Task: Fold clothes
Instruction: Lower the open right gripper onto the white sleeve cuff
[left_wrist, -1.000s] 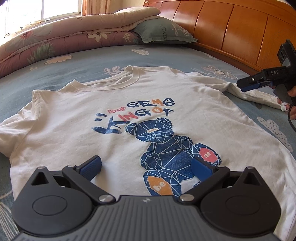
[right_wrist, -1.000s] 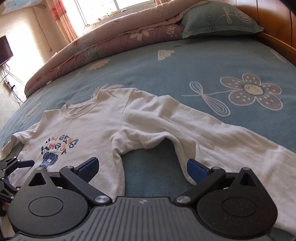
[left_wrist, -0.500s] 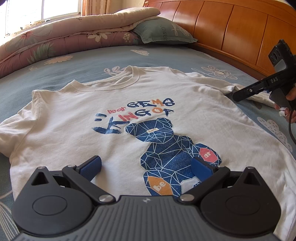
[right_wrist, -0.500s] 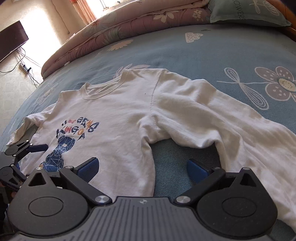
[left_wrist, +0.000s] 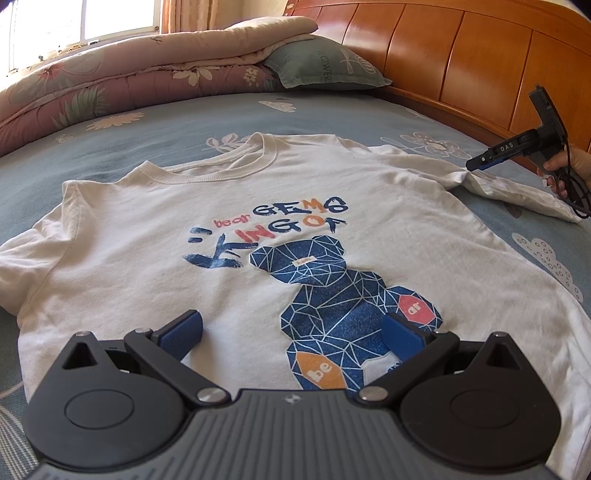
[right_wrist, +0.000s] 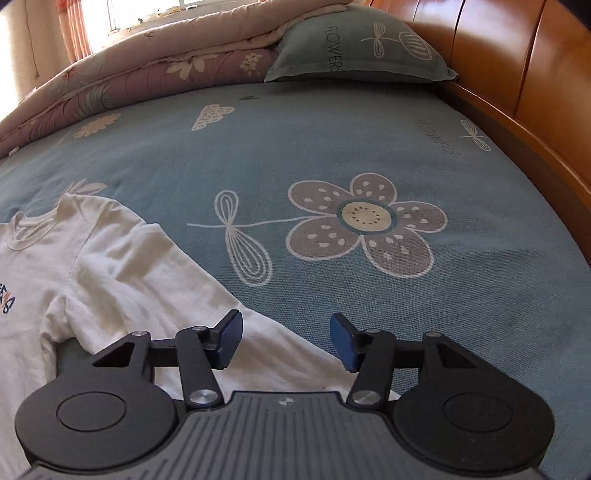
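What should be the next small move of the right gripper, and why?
Probably lower the right gripper a little onto the sleeve and close. Its jaws have just been closing but stand apart, with the sleeve's edge below and between them, not pinched. The t-shirt lies flat, unfolded, on the bed.

A home bedroom. A bed (right_wrist: 332, 155) fills both views, covered by a blue-grey sheet printed with flowers, clouds and dragonflies. A panelled wooden headboard (left_wrist: 461, 62) runs along its right side. At the far end lie a green pillow (right_wrist: 362, 48) lettered "FLOWERS" and a folded floral quilt (left_wrist: 147, 74). Behind the quilt, a sunlit window (left_wrist: 81, 22) with a curtain (right_wrist: 79, 29) beside it.
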